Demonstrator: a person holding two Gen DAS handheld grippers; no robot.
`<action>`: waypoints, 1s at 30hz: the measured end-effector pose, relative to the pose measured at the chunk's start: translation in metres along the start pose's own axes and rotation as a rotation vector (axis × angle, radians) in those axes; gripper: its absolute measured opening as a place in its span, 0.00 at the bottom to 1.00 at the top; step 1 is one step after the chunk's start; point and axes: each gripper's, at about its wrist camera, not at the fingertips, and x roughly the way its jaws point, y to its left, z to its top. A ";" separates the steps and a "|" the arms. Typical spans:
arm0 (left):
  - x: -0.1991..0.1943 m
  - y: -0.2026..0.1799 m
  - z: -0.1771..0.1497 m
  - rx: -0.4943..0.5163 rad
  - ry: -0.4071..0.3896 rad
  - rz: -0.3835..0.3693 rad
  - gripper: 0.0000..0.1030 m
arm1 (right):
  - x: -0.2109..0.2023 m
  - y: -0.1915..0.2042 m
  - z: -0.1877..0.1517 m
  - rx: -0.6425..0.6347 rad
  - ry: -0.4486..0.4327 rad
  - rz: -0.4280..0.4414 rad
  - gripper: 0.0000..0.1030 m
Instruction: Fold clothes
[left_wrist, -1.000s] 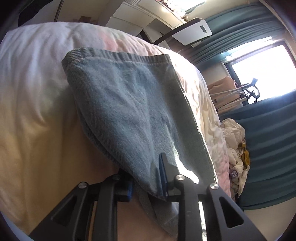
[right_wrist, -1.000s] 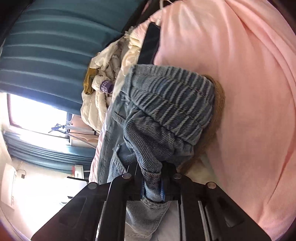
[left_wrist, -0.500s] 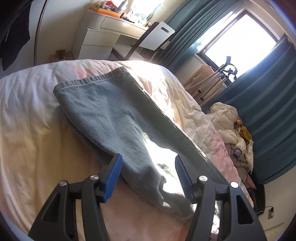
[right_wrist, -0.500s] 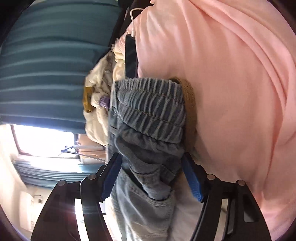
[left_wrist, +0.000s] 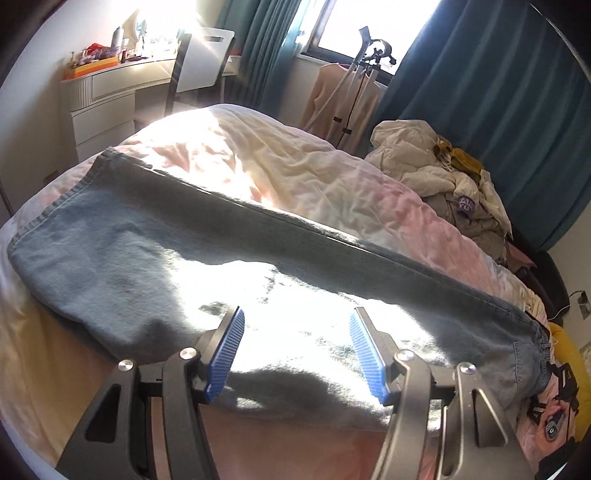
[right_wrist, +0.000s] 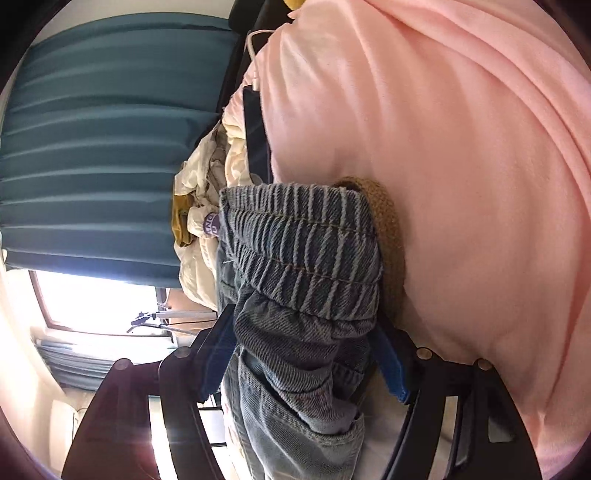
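Left wrist view: left gripper (left_wrist: 295, 350), black frame with ribbed blue pads (left_wrist: 226, 354), jaws spread wide, nothing between them. It hovers low over the faded blue denim jeans (left_wrist: 155, 251), tilted down toward the cloth; contact with the fabric cannot be confirmed. A hard patch of sunlight on the denim between the jaws washes out all texture there. Jeans lie laid out lengthwise across the rumpled cream-and-pink quilted bed cover (left_wrist: 280, 173), hem end at far left, waistband end at lower right, partly cut off behind the gripper frame. Beyond the bed: a heap of crumpled cream and mustard clothes (left_wrist: 436, 173), teal pleated curtains (left_wrist: 491, 92), a white dresser (left_wrist: 103, 107) with small items on top too blown out to identify. Dark objects at the lower right edge are too distorted to name.

Right wrist view, camera rolled sideways: right gripper (right_wrist: 303, 358), same build, jaws parted on either side of the bunched elastic waistband of the jeans (right_wrist: 299, 251). Denim fills the gap, but the pads do not appear to press it; grip looks released. Lower folds hide the inner jaw faces. A brown knitted item (right_wrist: 388, 236) peeks out behind the waistband, mostly covered. A smooth pink sheet (right_wrist: 443, 147) fills the right side. A dark flat slab (right_wrist: 255, 136) stands at the sheet's edge, identity unclear.
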 end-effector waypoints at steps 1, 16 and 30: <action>0.007 -0.005 -0.002 0.019 0.003 0.012 0.59 | 0.002 -0.001 0.000 0.007 -0.003 0.000 0.68; 0.063 -0.024 -0.035 0.154 0.096 0.100 0.59 | 0.001 -0.004 0.001 0.013 -0.049 -0.053 0.48; 0.061 -0.020 -0.038 0.145 0.105 0.085 0.59 | -0.044 0.059 -0.031 -0.295 -0.014 0.052 0.36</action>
